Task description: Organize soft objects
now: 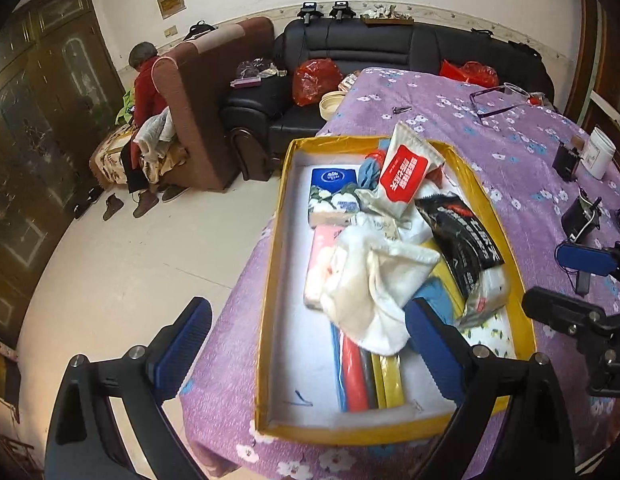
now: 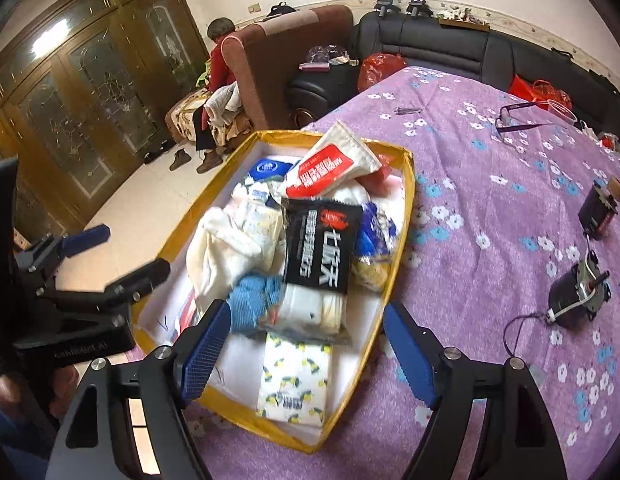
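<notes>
On the purple flowered table (image 1: 509,148), the left wrist view shows a yellow-rimmed box (image 1: 276,240) near the table's left edge, holding a white cloth (image 1: 373,296), tissue packs and snack bags. The left gripper (image 1: 306,344) hangs above with jaws wide apart, holding nothing.

From the right wrist view, the right gripper (image 2: 308,348) stands wide open over the box's near end, above a lemon-print tissue pack (image 2: 294,384), gripping nothing. A blue cloth (image 2: 256,296) lies beside its left finger.

Pink tissue pack (image 1: 318,264) half-hidden under white cloth (image 1: 373,292).
</notes>
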